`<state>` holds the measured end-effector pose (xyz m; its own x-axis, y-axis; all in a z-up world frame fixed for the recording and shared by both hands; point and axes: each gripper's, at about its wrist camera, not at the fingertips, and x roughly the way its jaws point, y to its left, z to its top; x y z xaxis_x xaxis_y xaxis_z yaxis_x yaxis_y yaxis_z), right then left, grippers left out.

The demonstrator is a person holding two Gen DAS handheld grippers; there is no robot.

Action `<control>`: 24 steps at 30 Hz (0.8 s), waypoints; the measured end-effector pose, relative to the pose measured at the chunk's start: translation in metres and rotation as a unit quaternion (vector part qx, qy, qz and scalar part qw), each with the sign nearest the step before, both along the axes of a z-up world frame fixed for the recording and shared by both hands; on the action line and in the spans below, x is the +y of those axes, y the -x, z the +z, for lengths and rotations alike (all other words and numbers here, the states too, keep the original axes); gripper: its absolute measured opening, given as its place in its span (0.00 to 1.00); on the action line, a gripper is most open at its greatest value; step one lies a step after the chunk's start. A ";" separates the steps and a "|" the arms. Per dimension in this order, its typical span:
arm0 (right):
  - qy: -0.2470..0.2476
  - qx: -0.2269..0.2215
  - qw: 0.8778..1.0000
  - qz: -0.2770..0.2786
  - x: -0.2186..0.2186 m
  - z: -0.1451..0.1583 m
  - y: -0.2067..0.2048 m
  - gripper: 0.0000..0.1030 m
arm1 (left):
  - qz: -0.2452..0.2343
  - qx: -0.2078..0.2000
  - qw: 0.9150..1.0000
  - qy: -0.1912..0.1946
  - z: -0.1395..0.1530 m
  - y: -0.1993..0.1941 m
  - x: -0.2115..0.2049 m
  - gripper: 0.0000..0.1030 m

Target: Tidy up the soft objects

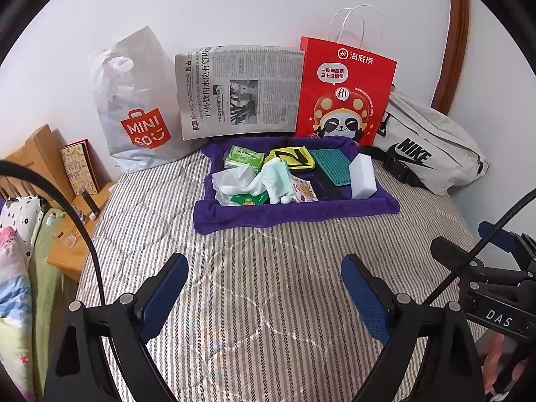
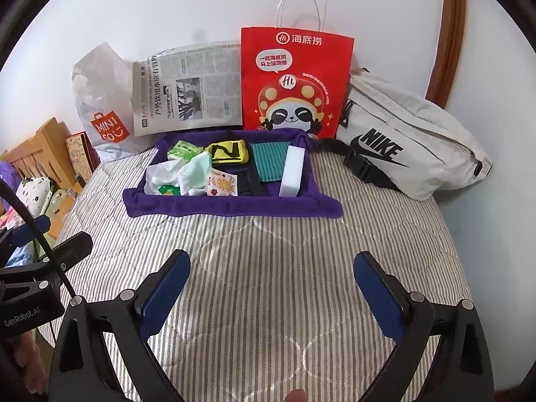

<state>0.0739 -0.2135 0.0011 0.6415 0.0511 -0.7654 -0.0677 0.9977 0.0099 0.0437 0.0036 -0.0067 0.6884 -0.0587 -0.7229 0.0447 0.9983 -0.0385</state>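
We see a striped quilted bed [image 1: 268, 268] against a white wall, four carriers lined along its far edge. At the far left corner leans a translucent plastic bag [image 1: 134, 100] marked "MINISO" in white on a red bag logo. Next stands a folded Chinese-language newspaper [image 1: 239, 90]; its small print is too fine to read. Then comes a red paper bag [image 1: 345, 80] with white handles, a cartoon panda and the "Hi" emblem of 海底捞. At the far right corner slumps a pale grey waist bag [image 1: 432, 147] bearing "NIKE" and the swoosh in black.

In front of them, near the far edge, lies a purple towel [image 1: 294, 214] with its edges rolled up, holding the soft objects: a green tissue pack [image 1: 243, 157], white and mint socks [image 1: 271, 181], a yellow-and-black pouch [image 1: 294, 159], a fruit-print packet [image 2: 222, 184], a teal ribbed pad [image 1: 331, 167] and a white sponge block [image 1: 363, 176] on the right.

Our left claw [image 1: 264, 301] and right claw [image 2: 273, 301] hover over the near part of the bed, both spread wide and empty, well apart from the towel. The tools read "DAS" and "GenRobot.AI".
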 end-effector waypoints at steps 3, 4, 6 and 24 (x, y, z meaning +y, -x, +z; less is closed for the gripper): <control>0.001 0.001 1.000 0.001 0.000 0.000 0.000 0.94 | 0.000 0.000 1.000 0.001 0.000 0.000 0.000 0.90; 0.001 0.001 1.000 0.001 0.000 0.000 0.000 0.94 | -0.001 0.000 1.000 0.001 0.000 0.001 0.001 0.90; 0.004 0.000 1.000 0.000 0.000 0.000 0.000 0.94 | -0.002 0.000 1.000 0.001 0.000 0.001 0.002 0.90; 0.006 -0.001 1.000 -0.003 -0.002 0.001 0.001 0.94 | -0.001 0.000 1.000 0.000 0.001 0.002 0.003 0.90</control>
